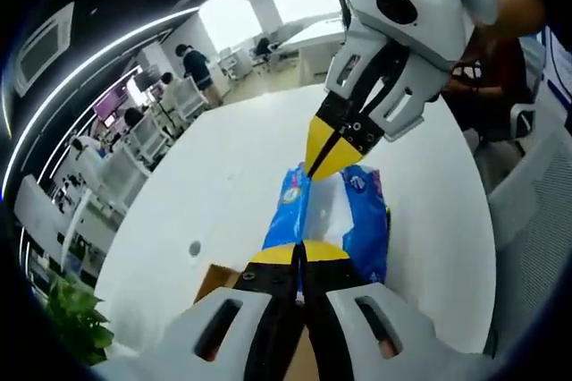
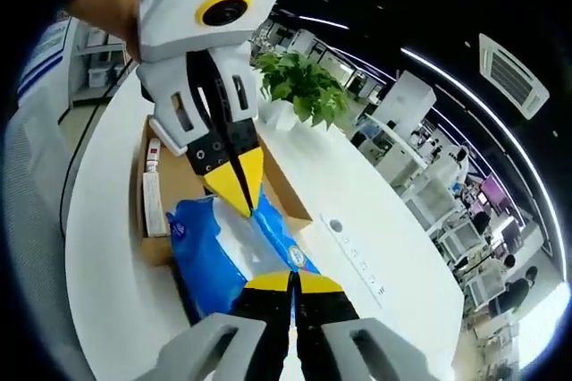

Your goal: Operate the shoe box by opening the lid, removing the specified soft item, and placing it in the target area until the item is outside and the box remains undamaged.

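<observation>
A soft blue and white tissue pack (image 1: 357,211) hangs over the white table, held at both ends. My left gripper (image 1: 299,254) is shut on its near end in the left gripper view, and my right gripper (image 1: 331,156) comes in from the upper right, shut on the far end. In the right gripper view my right gripper (image 2: 293,283) pinches the pack (image 2: 214,251) at the bottom, while my left gripper (image 2: 237,186) bites it from above. The open cardboard shoe box (image 2: 284,186) lies under and behind the pack, and a corner of the box (image 1: 213,279) shows beside my left jaws.
A white and red item (image 2: 152,186) lies inside the box. A potted plant (image 2: 304,86) stands beyond the box on the round white table (image 1: 232,184). A socket strip (image 2: 357,254) is set in the tabletop. Office desks, chairs and people fill the background.
</observation>
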Motion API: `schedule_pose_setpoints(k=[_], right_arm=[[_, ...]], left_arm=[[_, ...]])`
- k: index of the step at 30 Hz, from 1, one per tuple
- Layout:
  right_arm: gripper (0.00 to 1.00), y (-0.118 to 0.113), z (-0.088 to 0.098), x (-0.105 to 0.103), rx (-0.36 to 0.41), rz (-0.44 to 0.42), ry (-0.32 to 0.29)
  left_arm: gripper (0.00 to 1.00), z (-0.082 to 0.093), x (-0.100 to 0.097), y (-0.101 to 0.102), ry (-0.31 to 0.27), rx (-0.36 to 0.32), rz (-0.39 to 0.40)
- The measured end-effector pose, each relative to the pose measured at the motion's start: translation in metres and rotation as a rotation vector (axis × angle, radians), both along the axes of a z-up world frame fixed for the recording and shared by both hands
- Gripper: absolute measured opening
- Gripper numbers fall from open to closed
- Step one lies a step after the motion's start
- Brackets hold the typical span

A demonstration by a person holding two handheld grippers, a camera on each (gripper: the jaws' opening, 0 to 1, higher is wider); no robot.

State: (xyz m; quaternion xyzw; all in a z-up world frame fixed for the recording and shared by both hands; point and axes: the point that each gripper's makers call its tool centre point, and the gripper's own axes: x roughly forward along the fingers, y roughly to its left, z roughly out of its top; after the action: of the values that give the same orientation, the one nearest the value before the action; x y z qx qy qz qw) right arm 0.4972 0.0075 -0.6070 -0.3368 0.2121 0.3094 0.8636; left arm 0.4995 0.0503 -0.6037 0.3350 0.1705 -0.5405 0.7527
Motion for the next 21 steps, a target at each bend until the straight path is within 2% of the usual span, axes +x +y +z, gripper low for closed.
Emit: schedule_pose_setpoints(k=[21], right_arm=[[0.0,-0.055,-0.009,-0.01,-0.005,-0.093,0.004]], left_arm=[[0.0,-0.009,-0.014,-0.054,0.021,-0.005,-0.056]])
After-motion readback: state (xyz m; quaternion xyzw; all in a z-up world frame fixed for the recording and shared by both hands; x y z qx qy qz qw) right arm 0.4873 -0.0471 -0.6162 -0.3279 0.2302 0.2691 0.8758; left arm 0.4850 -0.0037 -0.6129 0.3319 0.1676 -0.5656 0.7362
